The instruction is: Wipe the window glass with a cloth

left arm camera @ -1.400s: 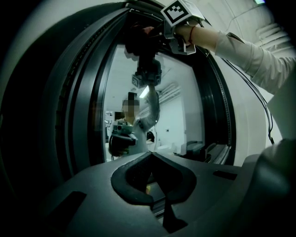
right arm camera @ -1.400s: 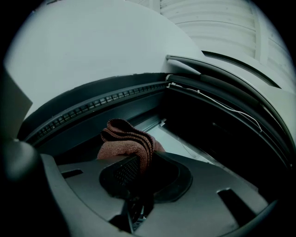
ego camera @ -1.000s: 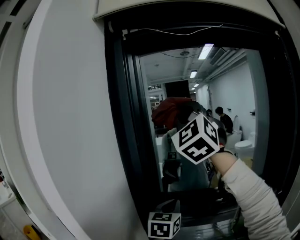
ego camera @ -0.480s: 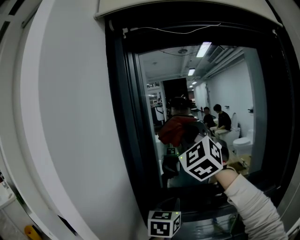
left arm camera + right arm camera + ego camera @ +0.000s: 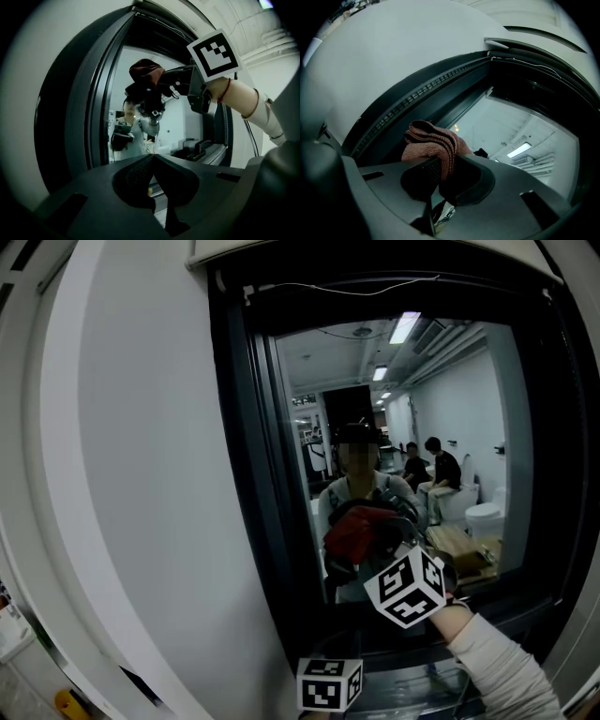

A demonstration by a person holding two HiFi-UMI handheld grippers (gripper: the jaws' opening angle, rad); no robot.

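Note:
The window glass (image 5: 441, 427) sits in a dark frame (image 5: 242, 474) and mirrors a lit room. A folded red cloth (image 5: 361, 529) rests against the lower part of the pane, and my right gripper (image 5: 384, 549) is shut on it, marker cube toward me. In the right gripper view the cloth (image 5: 432, 142) bulges out above the shut right gripper (image 5: 445, 161), with the glass (image 5: 520, 136) just beyond. My left gripper (image 5: 328, 686) hangs low under the sill, only its cube showing. The left gripper (image 5: 152, 159) is shut on nothing and looks up at the cloth (image 5: 146, 72).
A white wall (image 5: 141, 474) runs along the left of the frame. The dark sill (image 5: 422, 676) lies below the pane, under my right sleeve (image 5: 497, 667). People show as reflections in the glass. A small yellow object (image 5: 66, 701) sits at the bottom left.
My right gripper has slid the red cloth down the glass, from mid-pane to its lower part. The left gripper has stayed low by the sill.

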